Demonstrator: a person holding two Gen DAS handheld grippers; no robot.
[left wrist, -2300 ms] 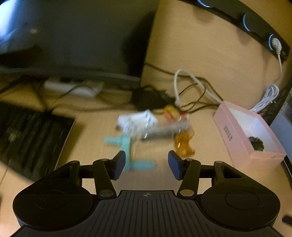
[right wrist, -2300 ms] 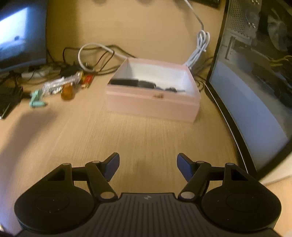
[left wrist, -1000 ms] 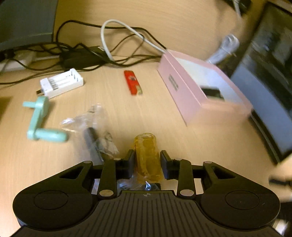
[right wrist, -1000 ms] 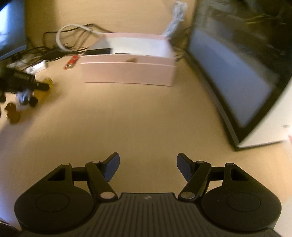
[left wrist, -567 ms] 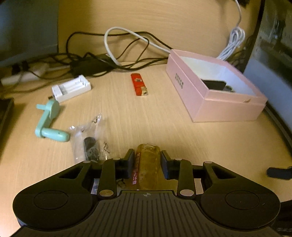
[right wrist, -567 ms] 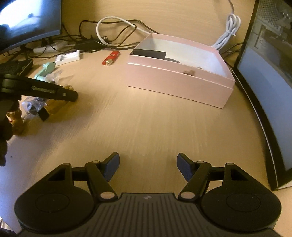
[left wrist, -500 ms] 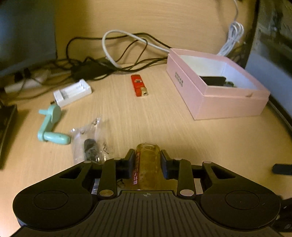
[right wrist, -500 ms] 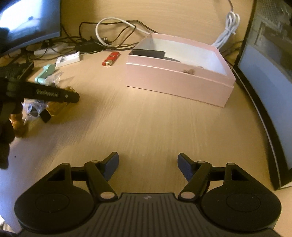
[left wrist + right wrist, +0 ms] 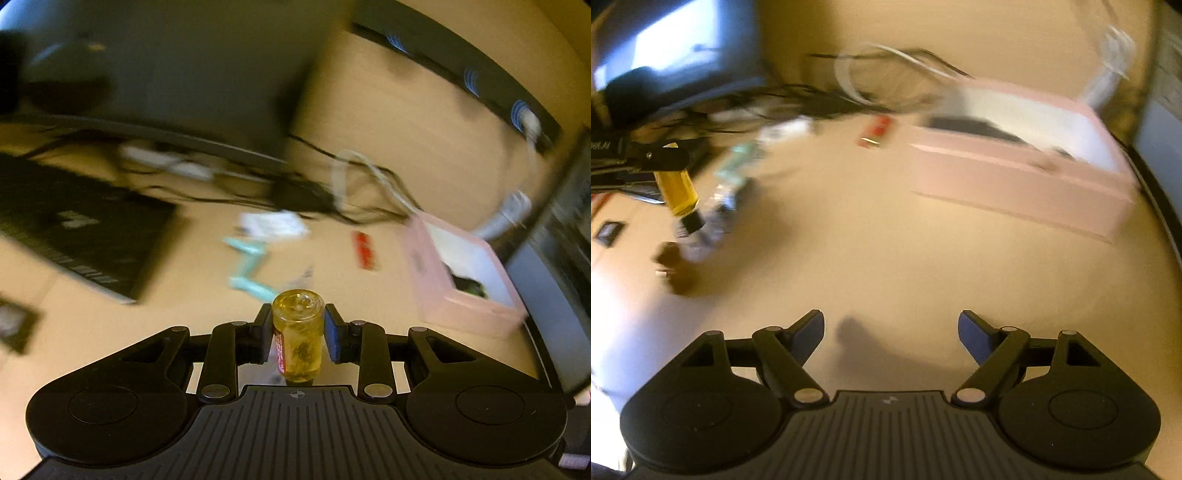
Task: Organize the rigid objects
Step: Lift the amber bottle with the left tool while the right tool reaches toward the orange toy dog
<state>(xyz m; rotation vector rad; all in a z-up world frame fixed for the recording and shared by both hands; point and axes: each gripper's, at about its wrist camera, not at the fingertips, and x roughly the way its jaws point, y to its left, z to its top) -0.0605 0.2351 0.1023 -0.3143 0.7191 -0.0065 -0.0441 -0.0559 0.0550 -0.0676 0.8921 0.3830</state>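
Observation:
My left gripper [image 9: 297, 328] is shut on a small amber bottle [image 9: 297, 332] and holds it lifted above the wooden desk. The bottle also shows in the right wrist view [image 9: 676, 190], hanging from the left gripper at the far left. An open pink box [image 9: 461, 280] with dark items inside stands to the right; it also shows in the right wrist view [image 9: 1015, 173]. A red lighter [image 9: 364, 249], a mint-green crank handle [image 9: 247, 269] and a white battery charger [image 9: 273, 223] lie on the desk. My right gripper [image 9: 891, 332] is open and empty above bare desk. Both views are blurred.
A monitor [image 9: 166, 74] and a black keyboard [image 9: 74, 225] are at the left, with tangled cables [image 9: 351, 192] behind. A clear plastic bag [image 9: 709, 225] of small parts lies under the held bottle. A dark screen edge [image 9: 1160, 155] stands right of the box.
My left gripper has lifted the amber bottle off the desk and swung upward and left. The right gripper stays open and has shifted slightly.

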